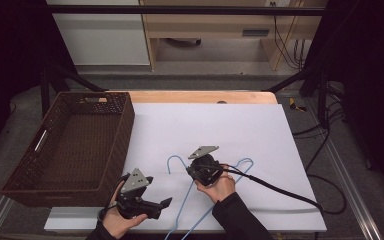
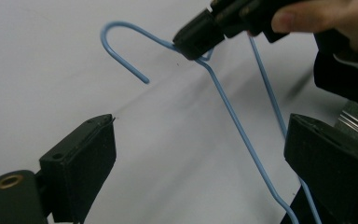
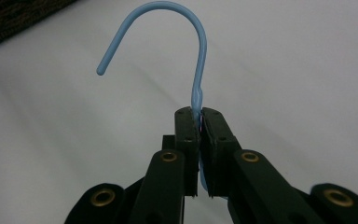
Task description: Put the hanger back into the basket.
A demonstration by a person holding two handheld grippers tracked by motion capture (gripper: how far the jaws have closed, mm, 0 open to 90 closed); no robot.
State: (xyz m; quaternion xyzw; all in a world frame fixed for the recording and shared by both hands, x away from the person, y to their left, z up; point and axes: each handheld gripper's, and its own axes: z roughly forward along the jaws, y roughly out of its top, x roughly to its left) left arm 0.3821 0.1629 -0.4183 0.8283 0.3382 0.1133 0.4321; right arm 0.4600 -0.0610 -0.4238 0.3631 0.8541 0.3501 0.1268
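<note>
My right hand-held gripper (image 3: 199, 122) is clenched on the blue wire hanger (image 1: 192, 192) at its twisted neck. It's thin wire, so it could swivel or slip. The hanger hangs toward the tabotop's near edge, and my left hand-held gripper (image 2: 200, 154), released, straddles one arm.

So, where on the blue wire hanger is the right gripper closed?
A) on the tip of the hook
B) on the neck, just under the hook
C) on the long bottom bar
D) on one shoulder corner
B: in the right gripper view the right gripper pinches the twisted neck of the blue hanger directly below the hook's curve.
</note>
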